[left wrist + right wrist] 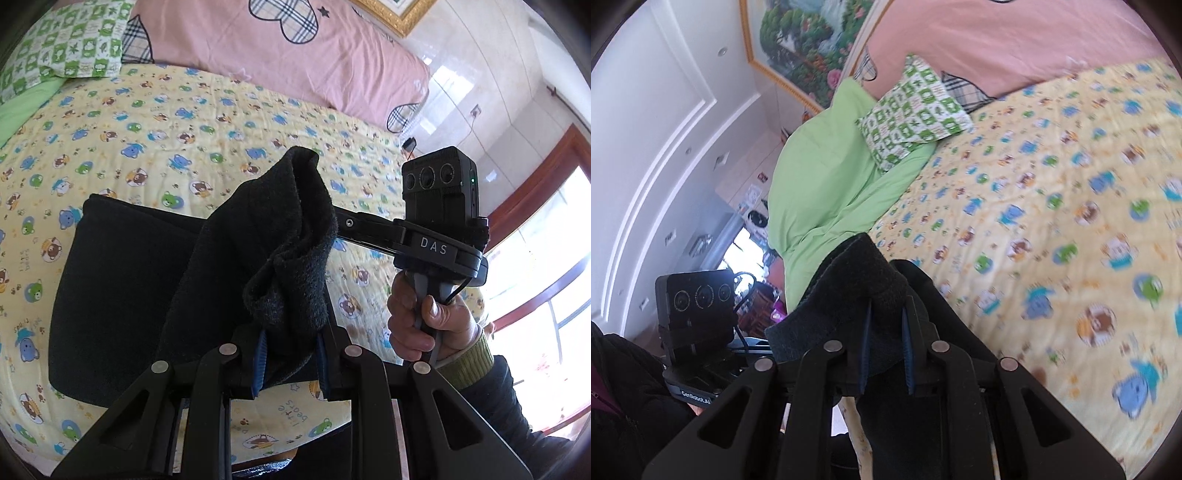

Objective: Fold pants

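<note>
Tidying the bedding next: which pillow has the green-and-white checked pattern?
The small pillow lying on the plain green quilt; the pink one carries plaid hearts.

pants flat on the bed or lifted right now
Partly lifted: the left tool and the right tool each pinch bunched dark pants, while the rest lies on the bed.

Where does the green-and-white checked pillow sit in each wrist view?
Left wrist: checked pillow at top left, beside the pink bedding.
Right wrist: checked pillow at upper centre, lying on the green quilt.
Shared landmark: yellow bear-print sheet.
</note>
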A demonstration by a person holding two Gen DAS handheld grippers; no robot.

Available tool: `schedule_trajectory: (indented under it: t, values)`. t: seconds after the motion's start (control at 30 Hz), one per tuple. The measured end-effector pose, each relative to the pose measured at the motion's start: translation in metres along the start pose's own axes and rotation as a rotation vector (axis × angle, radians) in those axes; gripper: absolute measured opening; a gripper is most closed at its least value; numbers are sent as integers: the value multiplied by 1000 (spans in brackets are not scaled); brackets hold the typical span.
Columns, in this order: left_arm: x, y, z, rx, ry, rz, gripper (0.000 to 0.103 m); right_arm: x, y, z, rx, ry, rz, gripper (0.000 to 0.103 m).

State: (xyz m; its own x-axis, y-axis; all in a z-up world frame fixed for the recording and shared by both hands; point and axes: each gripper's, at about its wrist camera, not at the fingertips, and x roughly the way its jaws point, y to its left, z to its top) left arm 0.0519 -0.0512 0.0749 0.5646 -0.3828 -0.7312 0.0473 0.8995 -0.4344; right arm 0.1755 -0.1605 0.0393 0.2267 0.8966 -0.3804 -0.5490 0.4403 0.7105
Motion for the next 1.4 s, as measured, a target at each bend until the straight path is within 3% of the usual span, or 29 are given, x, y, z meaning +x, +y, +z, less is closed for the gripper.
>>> schedule_trajectory:
  t: [0.43,0.5,0.67,0.77,0.87,1.0,1.4]
  values:
    - [31,-9,-9,48,36,56,22,-12,-26,-25,69,-36,-12,16]
    - [32,-10,-9,49,34,61,26,-12,-28,-26,75,-38,-19,16]
    - [33,-12,-11,52,55,31,47,-21,-36,-30,123,-86,-95,20]
    - [34,-13,-13,60,68,20,48,-37,-43,-32,170,-134,-128,20]
    - [31,-12,-15,66,72,11,50,-52,-41,-35,184,-171,-166,31]
    - [20,-9,-17,64,63,-2,53,-67,-28,-38,172,-212,-237,67]
    - [-18,27,-14,-6,-9,20,54,-60,27,-37,76,-221,-427,68]
